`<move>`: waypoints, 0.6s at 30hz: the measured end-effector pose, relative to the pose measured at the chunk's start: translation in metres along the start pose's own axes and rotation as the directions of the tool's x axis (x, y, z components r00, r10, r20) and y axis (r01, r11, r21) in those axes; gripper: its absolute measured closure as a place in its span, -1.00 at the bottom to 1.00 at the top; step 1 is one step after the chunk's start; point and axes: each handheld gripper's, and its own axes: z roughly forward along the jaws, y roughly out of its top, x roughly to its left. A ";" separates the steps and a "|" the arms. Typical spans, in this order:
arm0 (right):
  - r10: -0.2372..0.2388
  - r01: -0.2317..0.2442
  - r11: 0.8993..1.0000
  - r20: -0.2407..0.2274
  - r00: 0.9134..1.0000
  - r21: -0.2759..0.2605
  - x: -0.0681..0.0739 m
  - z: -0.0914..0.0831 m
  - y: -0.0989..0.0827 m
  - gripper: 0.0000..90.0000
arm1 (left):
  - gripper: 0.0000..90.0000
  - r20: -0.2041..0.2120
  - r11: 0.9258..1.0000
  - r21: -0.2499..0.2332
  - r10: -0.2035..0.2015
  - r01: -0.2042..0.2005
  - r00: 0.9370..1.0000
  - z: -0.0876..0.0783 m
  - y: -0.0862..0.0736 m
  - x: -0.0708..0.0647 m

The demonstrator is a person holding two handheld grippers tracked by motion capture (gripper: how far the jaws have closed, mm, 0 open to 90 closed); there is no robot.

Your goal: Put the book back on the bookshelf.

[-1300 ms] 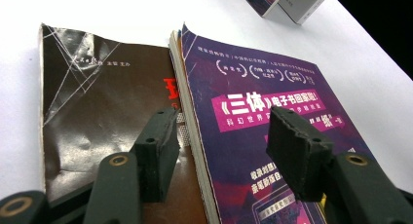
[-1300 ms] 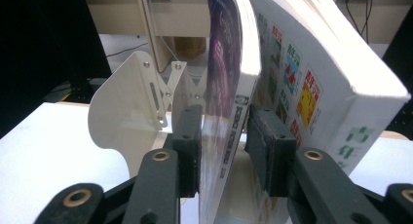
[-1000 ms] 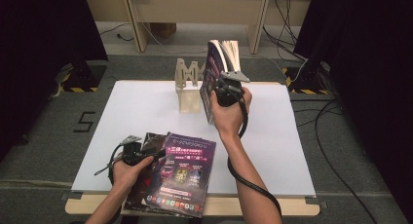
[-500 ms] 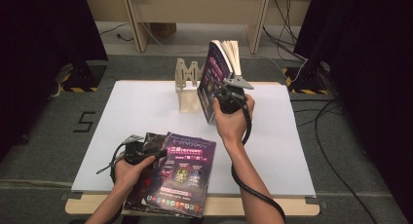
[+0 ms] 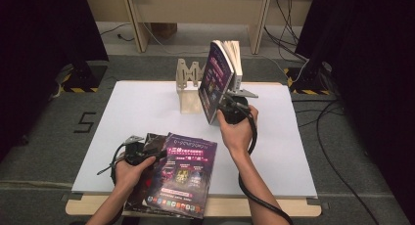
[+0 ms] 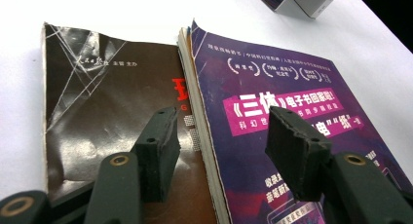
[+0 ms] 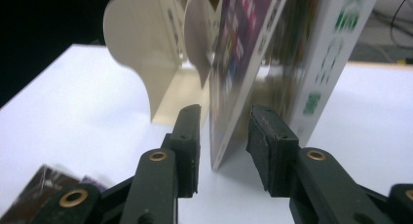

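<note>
Seemingly unclamped, right gripper [image 7: 223, 146] straddles the upright book [image 7: 253, 53]; left gripper [image 6: 221, 151] gapes empty.

A purple book [image 5: 216, 83] with bright printing is standing far on the white table [image 5: 142, 112]. Near, another purple book [image 6: 287, 112] with a pink banner is lying beside a dark brown book [image 6: 97, 112] with thin white lines.

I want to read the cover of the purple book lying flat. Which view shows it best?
The left gripper view: the flat purple book lies close, its title print legible. The high view shows the whole cover, but small. In the right gripper view I cannot make it out.
</note>
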 end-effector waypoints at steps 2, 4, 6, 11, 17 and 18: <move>0.001 -0.001 0.999 -0.012 1.000 0.033 -0.001 0.002 -0.006 0.44 | 0.00 -0.002 1.000 0.005 -0.002 0.002 1.000 0.000 0.000 0.000; 0.005 -0.003 0.998 -0.027 1.000 0.062 -0.002 0.005 -0.012 0.44 | 0.00 -0.003 1.000 0.009 -0.001 0.001 1.000 0.001 -0.001 0.001; 0.008 -0.004 0.996 -0.040 0.999 0.093 -0.002 0.008 -0.019 0.43 | 0.00 -0.005 1.000 0.012 -0.005 0.005 1.000 0.001 -0.001 0.000; 0.027 -0.016 0.987 -0.071 0.997 0.159 -0.003 0.015 -0.033 0.42 | 0.01 -0.006 1.000 0.020 -0.007 0.007 1.000 0.002 -0.001 0.001; 0.055 -0.017 0.955 -0.120 0.991 0.297 -0.004 0.032 -0.063 0.38 | 0.03 -0.007 1.000 0.026 -0.011 0.011 1.000 0.002 -0.001 0.000; 0.053 -0.012 0.949 -0.124 0.991 0.314 -0.003 0.034 -0.067 0.38 | 0.04 -0.007 1.000 0.028 -0.009 0.009 1.000 0.002 -0.001 0.000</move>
